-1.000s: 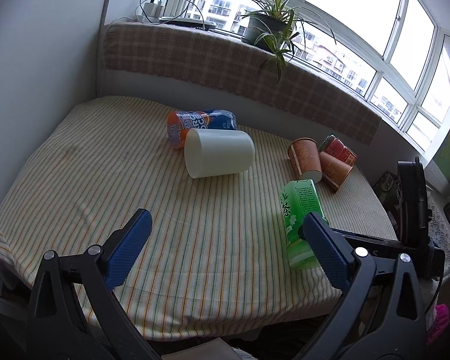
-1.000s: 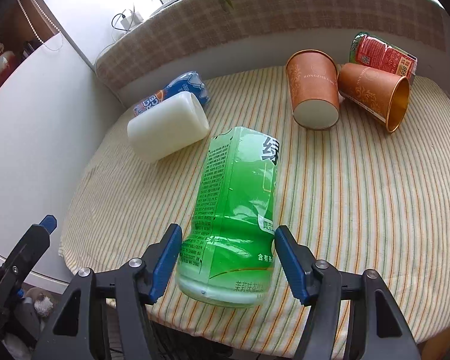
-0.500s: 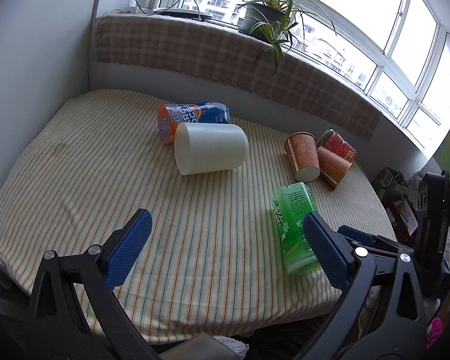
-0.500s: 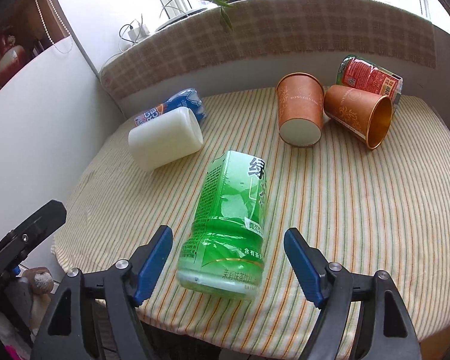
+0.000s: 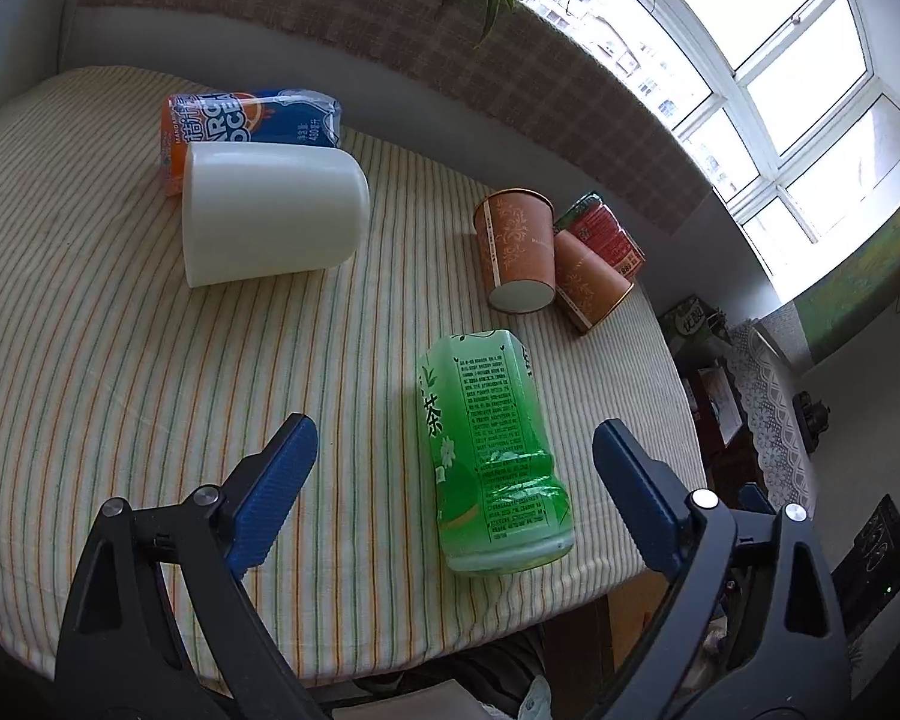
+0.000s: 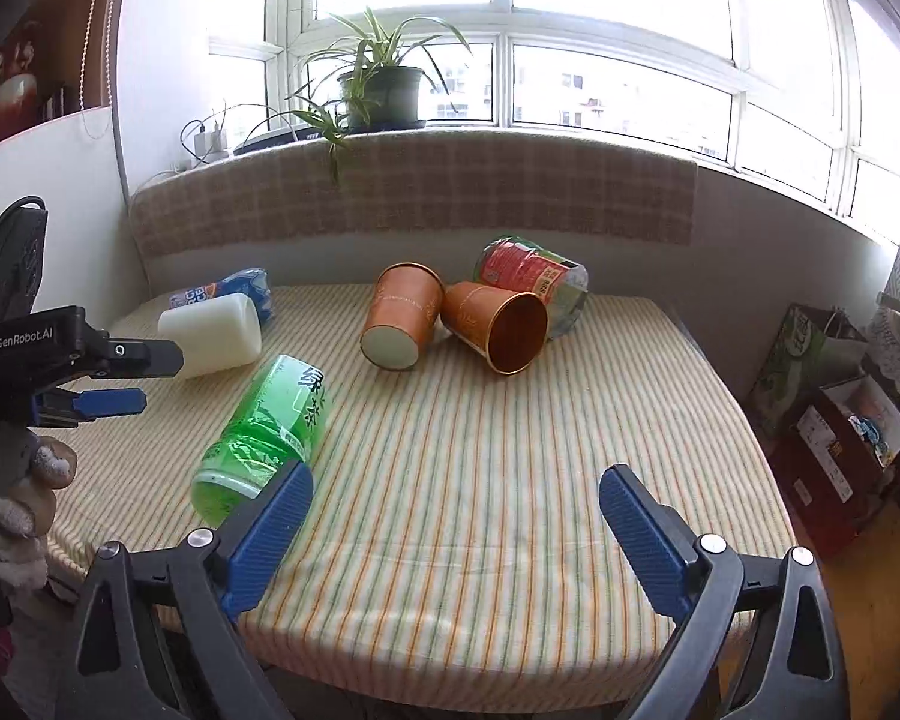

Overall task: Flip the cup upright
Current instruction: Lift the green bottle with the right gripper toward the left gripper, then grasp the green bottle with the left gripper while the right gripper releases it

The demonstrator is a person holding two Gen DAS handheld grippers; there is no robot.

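On the striped cloth of the bench (image 5: pixel 120 360), 6 containers lie on their sides. Nearest the front edge is a green tea bottle (image 5: pixel 492 450), its base toward the camera in the left wrist view. The left gripper (image 5: pixel 450 492) hangs over the front edge with its jaws spread wide, 1 on each side of this bottle and clear of it, holding nothing. The right gripper (image 6: pixel 456 516) is likewise wide open and empty, over bare cloth to the right of the bottle. At the far left lies a white cup (image 5: pixel 270 222), mouth toward the left, with an orange-and-blue bottle (image 5: pixel 252 120) just behind it and touching or nearly so. Toward the far right, 2 copper-coloured paper cups lie together: 1 paper cup (image 6: pixel 399 315) shows its white base, and the other paper cup (image 6: pixel 498 324) shows its open mouth. A red-labelled bottle (image 6: pixel 531 276) rests just behind them. On the window sill stands a potted plant (image 6: pixel 378 90).
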